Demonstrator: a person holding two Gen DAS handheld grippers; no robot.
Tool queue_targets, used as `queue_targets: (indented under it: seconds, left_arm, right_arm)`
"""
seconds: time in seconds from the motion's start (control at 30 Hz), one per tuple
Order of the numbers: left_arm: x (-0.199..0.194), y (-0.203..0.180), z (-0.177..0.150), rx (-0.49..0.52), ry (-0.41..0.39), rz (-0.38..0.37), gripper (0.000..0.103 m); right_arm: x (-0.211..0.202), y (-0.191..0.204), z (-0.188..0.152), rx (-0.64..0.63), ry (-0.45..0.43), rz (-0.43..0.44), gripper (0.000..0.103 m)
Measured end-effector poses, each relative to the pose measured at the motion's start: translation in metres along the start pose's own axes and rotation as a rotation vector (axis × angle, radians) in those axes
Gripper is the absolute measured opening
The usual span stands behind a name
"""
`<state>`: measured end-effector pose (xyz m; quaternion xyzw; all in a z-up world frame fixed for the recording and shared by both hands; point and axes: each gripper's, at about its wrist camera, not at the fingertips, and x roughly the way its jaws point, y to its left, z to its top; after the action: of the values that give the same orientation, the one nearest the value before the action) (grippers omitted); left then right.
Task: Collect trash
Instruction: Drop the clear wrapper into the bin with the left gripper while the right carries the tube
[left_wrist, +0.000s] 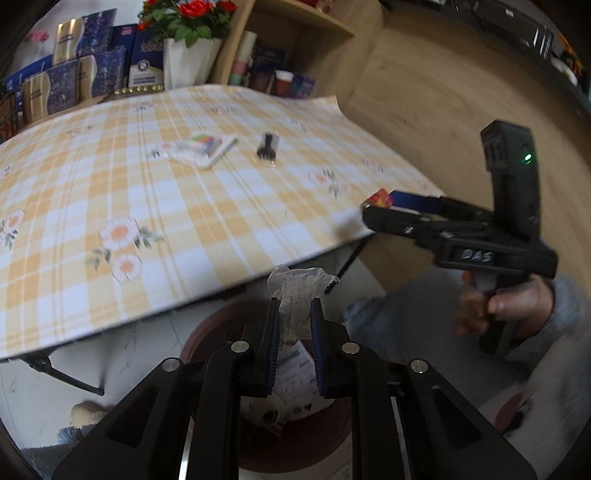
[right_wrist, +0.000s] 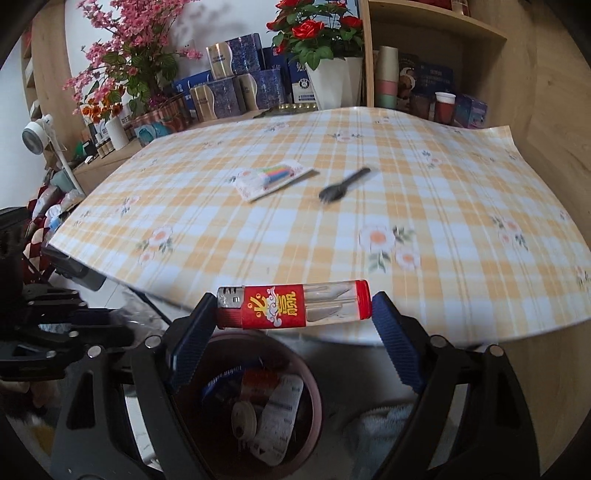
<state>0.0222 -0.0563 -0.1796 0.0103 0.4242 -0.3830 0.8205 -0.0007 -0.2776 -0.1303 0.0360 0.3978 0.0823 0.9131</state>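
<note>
L gripper (left_wrist: 295, 314) is pinching a crumpled clear plastic wrapper (left_wrist: 297, 291) btwn its blue-padded fingers, held off the counter edge, above a round dark-brown trash bin (left_wrist: 334, 439) on the floor. Bin already has a white printed paper slip (left_wrist: 299, 373) and other bits inside.

R gripper (right_wrist: 293, 310) is clamped end-to-end on a red lighter w/ clear fuel tank and gold lettering (right_wrist: 293, 306): metal head against the finger at 9 o'clock, red base against the finger at 3 o'clock. Lighter lies horizontal, just past the near edge of the counter w/ yellow-and-white plaid floral cloth (right_wrist: 443, 206), and over the same bin (right_wrist: 314, 398). From L wrist view, R gripper (left_wrist: 373, 208) shows at 3 o'clock w/ the lighter (left_wrist: 380, 197) at its tip, beside the counter corner.

Left on the counter (left_wrist: 92, 177), toward 12 o'clock: a small black plastic fork (right_wrist: 341, 186) and, just beside it at 9 o'clock, a flat clear packet of coloured candles on a white card (right_wrist: 275, 179). The two are apart, not touching. Same pair in L wrist view: fork (left_wrist: 267, 144), packet (left_wrist: 199, 147).
</note>
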Motion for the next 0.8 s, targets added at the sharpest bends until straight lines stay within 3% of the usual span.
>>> queue_targets:
  seconds: [0.1, 0.33, 0.53, 0.8]
  left_arm:
    - [0.010, -0.004, -0.013, 0.041, 0.012, 0.022, 0.016]
    - [0.043, -0.009, -0.030, 0.117, 0.119, 0.058, 0.016]
    - [0.064, 0.020, -0.042, 0.007, 0.231, 0.132, 0.016]
    - [0.069, 0.038, -0.046, -0.065, 0.274, 0.165, 0.019]
  right_arm:
    - [0.001, 0.001, -0.014, -0.003, 0.011, -0.013, 0.084]
    - [0.006, 0.009, -0.023, -0.006, 0.000, -0.025, 0.084]
    - [0.014, 0.024, -0.029, -0.076, 0.025, -0.023, 0.084]
    - [0.018, 0.024, -0.034, -0.074, 0.053, -0.022, 0.084]
